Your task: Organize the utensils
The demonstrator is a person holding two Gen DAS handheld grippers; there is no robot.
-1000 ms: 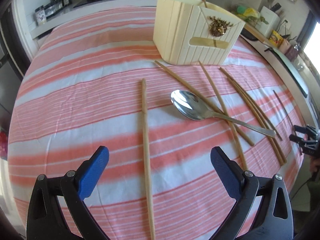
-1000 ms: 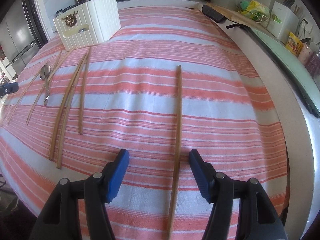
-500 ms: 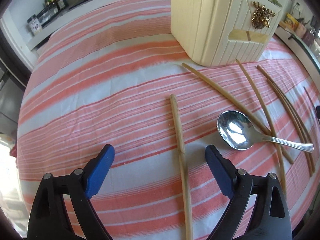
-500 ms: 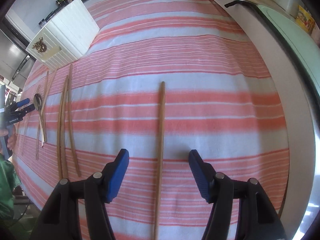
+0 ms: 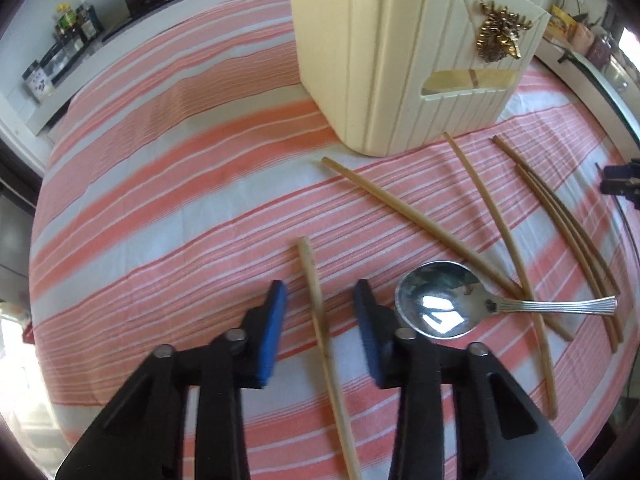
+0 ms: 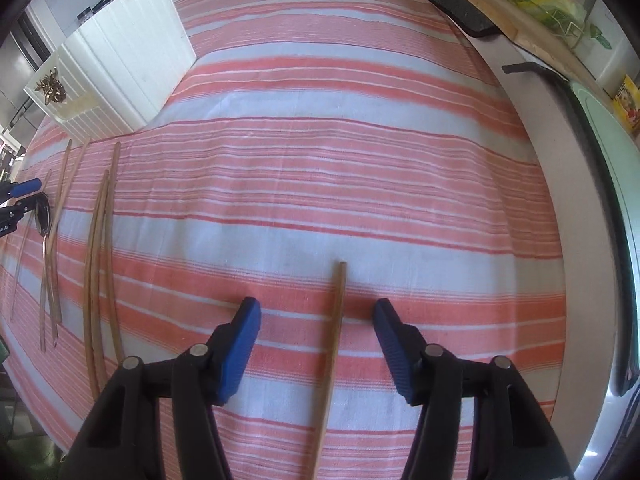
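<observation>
Left claw (image 5: 320, 300) closing astride chopstick (image 5: 316, 296), pads not touching yet. Right claw (image 6: 316, 320) closing astride another chopstick (image 6: 338, 308), also untouched. Both set for holder (image 5: 400, 60).

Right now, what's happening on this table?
A person is tidying utensils with two handheld grippers. The left gripper is closing around one chopstick; the right gripper is closing around another chopstick. Neither pinches yet. More chopsticks and a spoon lie on the striped cloth before the cream holder.
</observation>
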